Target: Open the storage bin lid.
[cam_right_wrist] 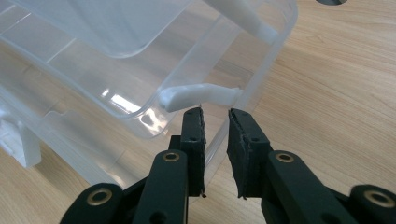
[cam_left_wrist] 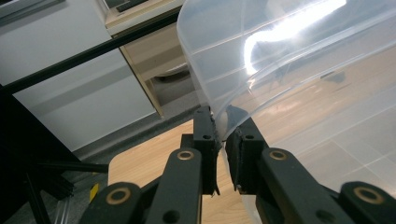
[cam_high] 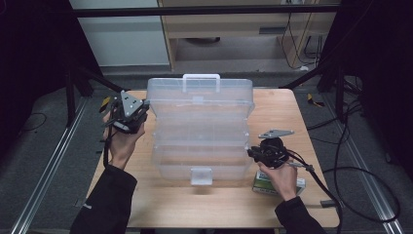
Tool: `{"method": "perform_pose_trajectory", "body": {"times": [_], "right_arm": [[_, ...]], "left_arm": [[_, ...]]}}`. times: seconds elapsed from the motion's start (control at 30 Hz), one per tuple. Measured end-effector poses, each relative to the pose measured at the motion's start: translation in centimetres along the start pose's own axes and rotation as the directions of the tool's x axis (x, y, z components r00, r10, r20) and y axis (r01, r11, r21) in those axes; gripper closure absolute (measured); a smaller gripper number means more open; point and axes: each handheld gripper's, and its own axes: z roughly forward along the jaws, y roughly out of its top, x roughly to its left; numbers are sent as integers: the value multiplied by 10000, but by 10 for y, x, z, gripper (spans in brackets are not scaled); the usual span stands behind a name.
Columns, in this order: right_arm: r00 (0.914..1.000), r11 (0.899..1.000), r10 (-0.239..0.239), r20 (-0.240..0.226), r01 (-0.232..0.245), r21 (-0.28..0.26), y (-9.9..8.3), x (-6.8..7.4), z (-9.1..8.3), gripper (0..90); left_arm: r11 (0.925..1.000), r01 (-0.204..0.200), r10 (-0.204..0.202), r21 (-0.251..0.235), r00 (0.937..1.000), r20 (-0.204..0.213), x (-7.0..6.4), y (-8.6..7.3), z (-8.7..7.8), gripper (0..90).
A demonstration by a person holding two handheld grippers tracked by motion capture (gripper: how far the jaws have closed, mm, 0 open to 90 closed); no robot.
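Note:
A clear plastic storage box (cam_high: 199, 156) stands open in the middle of the wooden table (cam_high: 287, 112), its lid (cam_high: 199, 95) raised and leaning back, a white handle (cam_high: 201, 78) on top. My left gripper (cam_high: 145, 106) is at the lid's left edge. In the left gripper view the jaws (cam_left_wrist: 222, 133) are shut on the thin rim of the lid (cam_left_wrist: 303, 93). My right gripper (cam_high: 252, 153) is at the box's right side. In the right gripper view its jaws (cam_right_wrist: 215, 123) stand slightly apart astride the side wall of the box (cam_right_wrist: 261, 70), just below a white hinge arm (cam_right_wrist: 201, 95).
A small green and white carton (cam_high: 263, 185) lies under the right hand near the front right. A white latch (cam_high: 201, 175) hangs at the box's front. Cables trail off the table's right side. Black frame bars and a cabinet stand behind the table.

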Motion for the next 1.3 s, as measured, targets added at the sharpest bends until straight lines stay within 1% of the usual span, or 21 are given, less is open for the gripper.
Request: {"method": "perform_pose_trajectory", "body": {"times": [0.23,0.37,0.47,0.83,0.97,1.0,1.3], "right_arm": [[10000,10000,-1,5,1,-8,0,0,0,763],[10000,10000,-5,17,5,-4,0,0,0,763],[10000,10000,-5,13,5,1,1,-1,1,764],[10000,10000,45,21,-45,4,1,-2,1,765],[9999,10000,-3,143,4,-26,2,-2,2,768],[9996,10000,-71,260,72,-19,2,-1,2,769],[9994,10000,-49,344,51,-51,3,-2,4,771]], "left_arm": [[10000,43,-43,35,10000,-26,2,3,3,829],[10000,20,-20,59,10000,-38,3,5,5,831],[9999,-68,70,133,9999,-113,3,6,6,834],[9998,-60,62,173,9999,-111,3,9,7,835],[9998,-54,56,167,9999,-128,3,9,8,835],[9998,-75,78,179,9999,-125,3,10,8,835],[9996,-101,103,246,9999,-99,4,12,10,835]]}}
